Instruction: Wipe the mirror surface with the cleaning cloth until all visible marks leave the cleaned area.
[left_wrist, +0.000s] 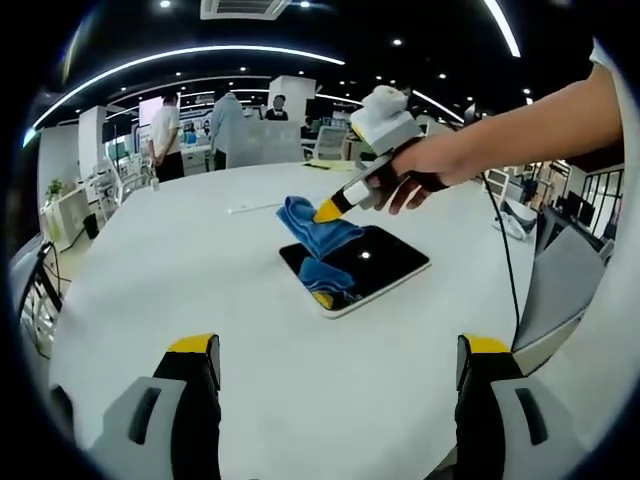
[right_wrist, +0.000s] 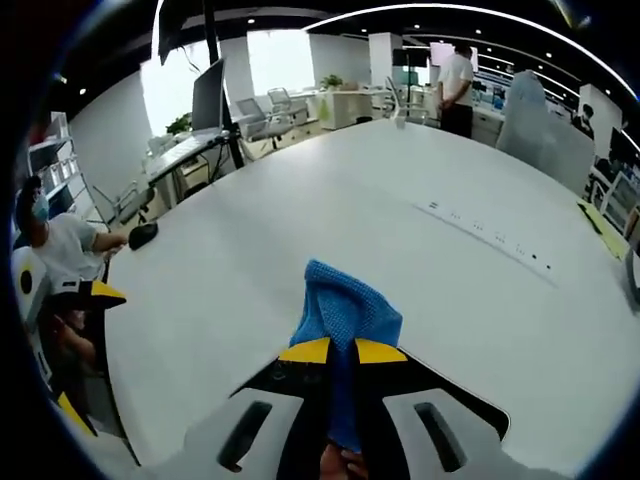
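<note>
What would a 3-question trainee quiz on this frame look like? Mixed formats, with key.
1. True or false: the right gripper is shut on the blue cloth.
2. The cloth lies on: A) a chair B) the mirror C) the floor.
3. Fill in: the left gripper's jaws stand ____ over the white table.

Key: 1 true; 2 B; 3 open.

Mirror lying flat on a tabletop, cloth on its far edge.

The mirror (left_wrist: 358, 264) rests on the tabletop (left_wrist: 200, 280). The cloth (left_wrist: 315, 228) lies partly on the mirror's far-left edge, pinched by the right gripper (left_wrist: 330, 210) reaching in from the right. The left gripper (left_wrist: 338, 362) hovers nearer, well apart from the mirror.
</note>
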